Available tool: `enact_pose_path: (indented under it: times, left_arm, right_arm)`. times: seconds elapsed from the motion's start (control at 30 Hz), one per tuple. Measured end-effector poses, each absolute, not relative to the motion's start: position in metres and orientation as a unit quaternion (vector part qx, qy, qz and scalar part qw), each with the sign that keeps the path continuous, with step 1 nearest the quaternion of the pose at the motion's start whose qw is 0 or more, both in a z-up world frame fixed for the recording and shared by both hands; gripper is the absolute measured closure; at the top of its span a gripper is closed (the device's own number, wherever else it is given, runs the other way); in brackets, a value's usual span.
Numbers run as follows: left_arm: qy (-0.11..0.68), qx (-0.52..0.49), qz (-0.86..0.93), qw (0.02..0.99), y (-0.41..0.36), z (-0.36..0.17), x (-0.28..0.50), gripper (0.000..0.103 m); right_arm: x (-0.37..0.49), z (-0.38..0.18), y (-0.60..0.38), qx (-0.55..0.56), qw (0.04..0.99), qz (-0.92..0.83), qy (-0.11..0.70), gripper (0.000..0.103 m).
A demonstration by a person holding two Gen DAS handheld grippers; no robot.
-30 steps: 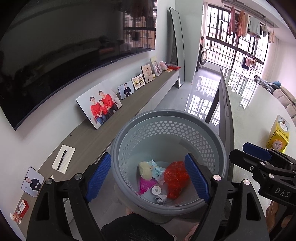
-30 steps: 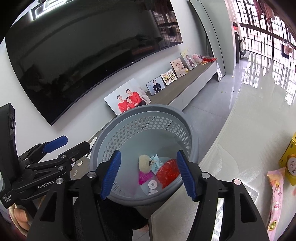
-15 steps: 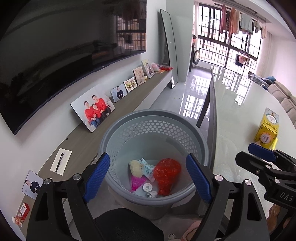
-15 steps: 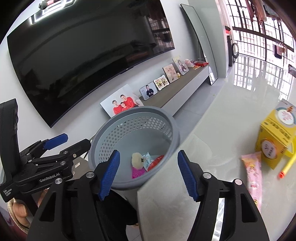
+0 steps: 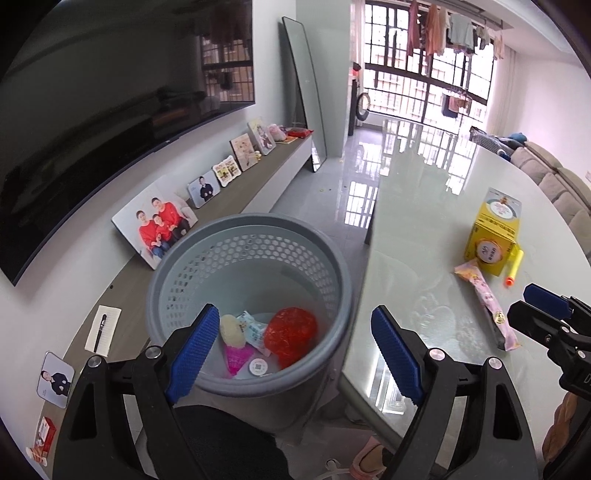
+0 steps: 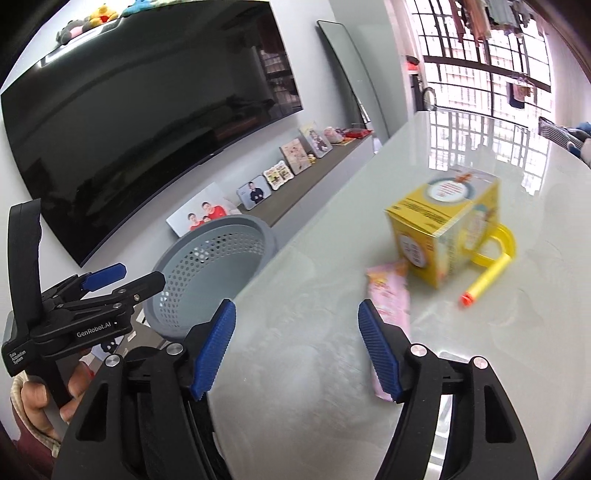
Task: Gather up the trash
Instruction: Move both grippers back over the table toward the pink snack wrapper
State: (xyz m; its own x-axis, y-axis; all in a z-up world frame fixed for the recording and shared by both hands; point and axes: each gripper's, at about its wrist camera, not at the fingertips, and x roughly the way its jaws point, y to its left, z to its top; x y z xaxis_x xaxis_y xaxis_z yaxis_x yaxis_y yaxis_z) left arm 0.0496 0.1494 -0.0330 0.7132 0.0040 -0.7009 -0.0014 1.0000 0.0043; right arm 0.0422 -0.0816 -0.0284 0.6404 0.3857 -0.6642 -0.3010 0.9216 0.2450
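Pale wall, large dark TV (image 5: 92,122) mounted. Long low wood-topped console (image 5: 258,184) beneath, framed photos (image 5: 155,225) leaning along it. Tall mirror (image 5: 303,96) propped against wall. Glossy grey floor (image 5: 332,192). Barred windows (image 5: 424,74), bright daylight, laundry hanging. Beige sofa (image 5: 554,177) at far right.

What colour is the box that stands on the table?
The box is yellow, with a round label on top; the right wrist view shows it best.

A large dark television (image 5: 92,122) hangs on the wall above a long low shelf (image 5: 258,184). Framed photographs (image 5: 155,225) lean along the shelf, with a notepad and pen (image 5: 102,328) nearer. A tall mirror (image 5: 304,92) leans beside barred windows (image 5: 424,74) hung with laundry (image 5: 454,26).
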Motion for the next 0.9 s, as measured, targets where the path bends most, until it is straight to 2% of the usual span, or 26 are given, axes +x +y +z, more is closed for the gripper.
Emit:
enact_pose_path:
  times: [0.33, 0.5, 0.9]
  left_arm:
    - [0.381, 0.02, -0.037, 0.924, 0.088, -0.038, 0.048, 0.02]
    - [0.378, 0.036, -0.046, 0.924, 0.058, -0.039, 0.048, 0.011]
    - [0.398, 0.025, -0.073, 0.914, 0.005, -0.049, 0.052, 0.007]
  right_arm:
    - [0.013, -0.039, -0.16, 0.077, 0.913, 0.118, 0.383, 0.035]
    - [0.007, -0.042, -0.182, 0.084, 0.917, 0.094, 0.379, 0.034]
    - [0.007, -0.038, -0.217, 0.085, 0.922, 0.077, 0.371, 0.031]
